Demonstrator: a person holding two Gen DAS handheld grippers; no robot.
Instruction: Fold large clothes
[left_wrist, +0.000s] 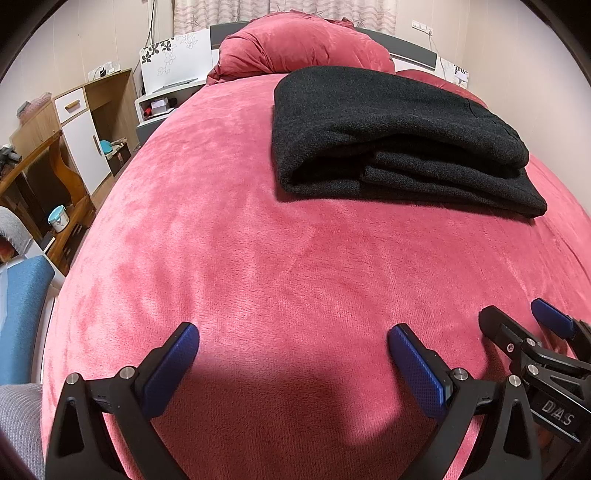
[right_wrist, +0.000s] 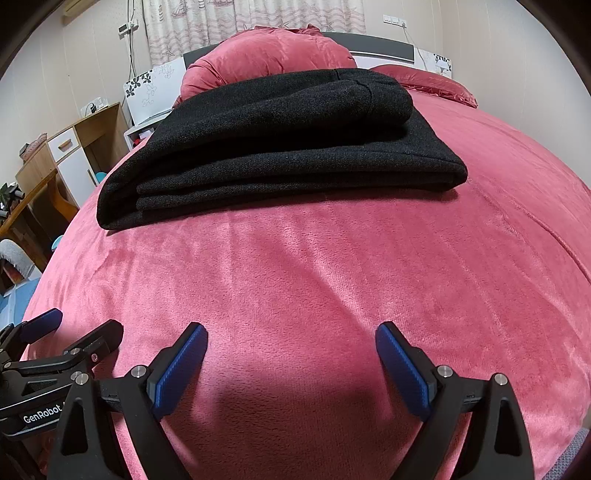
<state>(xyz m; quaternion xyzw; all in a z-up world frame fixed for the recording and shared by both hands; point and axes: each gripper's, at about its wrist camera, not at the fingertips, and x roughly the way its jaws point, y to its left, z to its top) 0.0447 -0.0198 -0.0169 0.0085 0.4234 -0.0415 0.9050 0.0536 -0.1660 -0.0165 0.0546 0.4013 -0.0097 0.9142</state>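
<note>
— How are your grippers sitting?

— My left gripper (left_wrist: 293, 341) has its jaws spread wide, nothing between the blue pads (left_wrist: 171, 369). My right gripper (right_wrist: 291, 339) is the same, wide apart and empty.

— Where are they, one to the other?

— Side by side, close, both pointing forward and held low. From the left wrist I see the right one at the lower right edge; from the right wrist, the left one at the lower left.

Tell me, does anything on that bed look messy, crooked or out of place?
Nothing much stands out. The black garment lies folded in a stack on the pink bedspread, though its upper layer sits a little short of the bottom layer's edges. Both the left gripper and right gripper are open and empty.
</note>
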